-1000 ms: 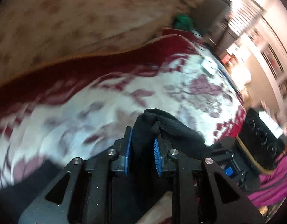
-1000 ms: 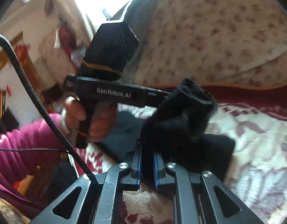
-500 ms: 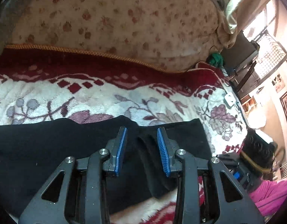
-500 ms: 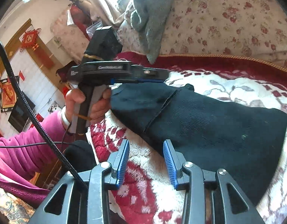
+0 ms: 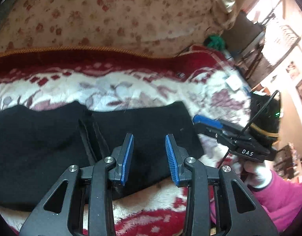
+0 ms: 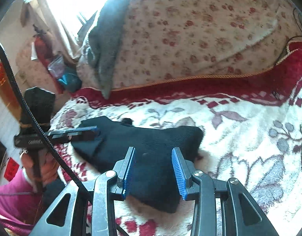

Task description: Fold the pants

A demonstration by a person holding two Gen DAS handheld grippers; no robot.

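The black pants lie folded flat on the red and white blanket; they also show in the right wrist view. My left gripper is open and empty, hovering over the near edge of the pants. My right gripper is open and empty over the pants' near right end. The right gripper also shows in the left wrist view beside the right edge of the pants. The left gripper shows in the right wrist view at the pants' left end.
A floral quilt is piled along the far side of the bed. A grey cloth hangs over it. A small white object and a green thing lie at the far right. Furniture stands beyond the bed edges.
Both grippers held bunched black fabric up one second ago. They have since let go, opened, and pulled back; the pants now lie flat and folded on the blanket.
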